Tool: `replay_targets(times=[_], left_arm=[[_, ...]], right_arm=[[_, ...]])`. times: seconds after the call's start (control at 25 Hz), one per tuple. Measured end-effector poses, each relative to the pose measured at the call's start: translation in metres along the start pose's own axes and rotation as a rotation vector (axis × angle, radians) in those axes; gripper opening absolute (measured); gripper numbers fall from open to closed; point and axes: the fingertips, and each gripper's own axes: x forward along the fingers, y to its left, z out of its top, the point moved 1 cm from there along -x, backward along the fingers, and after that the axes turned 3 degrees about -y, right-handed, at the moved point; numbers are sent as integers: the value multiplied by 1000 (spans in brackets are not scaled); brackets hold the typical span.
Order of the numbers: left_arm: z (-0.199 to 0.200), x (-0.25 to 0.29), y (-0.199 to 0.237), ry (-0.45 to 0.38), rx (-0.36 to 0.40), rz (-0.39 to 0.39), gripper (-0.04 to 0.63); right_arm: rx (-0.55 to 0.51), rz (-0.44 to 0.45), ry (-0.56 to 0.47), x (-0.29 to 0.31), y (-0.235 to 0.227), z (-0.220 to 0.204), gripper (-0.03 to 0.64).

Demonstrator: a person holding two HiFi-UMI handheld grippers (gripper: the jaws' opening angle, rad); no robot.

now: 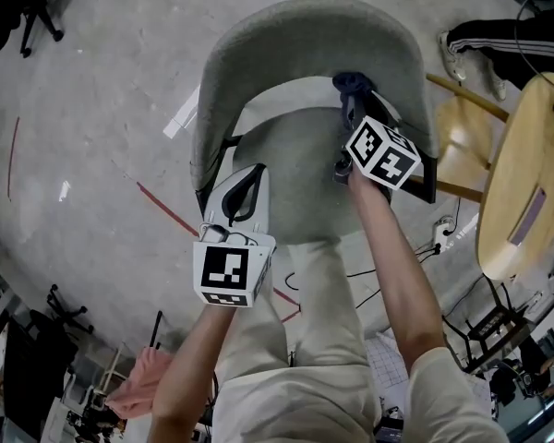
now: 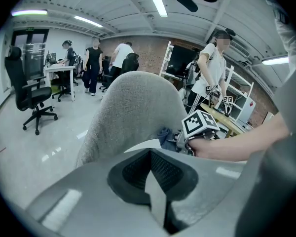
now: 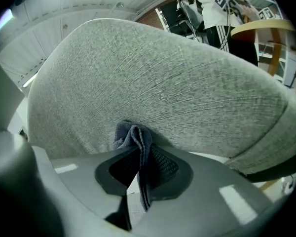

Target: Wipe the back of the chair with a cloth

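Observation:
A grey fabric chair with a curved backrest (image 1: 305,28) stands below me. My right gripper (image 1: 353,100) is shut on a dark blue cloth (image 1: 353,83) and presses it against the inner face of the backrest at the right. In the right gripper view the cloth (image 3: 135,141) bunches between the jaws, touching the grey fabric (image 3: 177,83). My left gripper (image 1: 243,190) hovers over the left part of the seat (image 1: 300,169), jaws closed on nothing. From the left gripper view I see the backrest (image 2: 133,110), the cloth (image 2: 166,135) and the right gripper's marker cube (image 2: 201,123).
A round wooden table (image 1: 526,178) and wooden chair legs stand at the right. A person's legs (image 1: 508,40) show at upper right. Black office chairs (image 2: 32,90), desks and standing people (image 2: 93,63) fill the room behind. Red tape lines mark the concrete floor (image 1: 92,127).

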Motion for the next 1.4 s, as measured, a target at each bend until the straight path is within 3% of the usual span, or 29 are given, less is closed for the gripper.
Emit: replay_targets(times=[0.56, 0.96, 1.4], left_arm=[[5, 3, -5, 8, 9, -19, 0], [6, 5, -5, 6, 14, -28, 1], [7, 6, -9, 11, 17, -36, 0]], right_arm=[[152, -192, -36, -25, -52, 0, 75], [357, -390, -58, -55, -99, -23, 75], [400, -483, -61, -81, -115, -34, 75]])
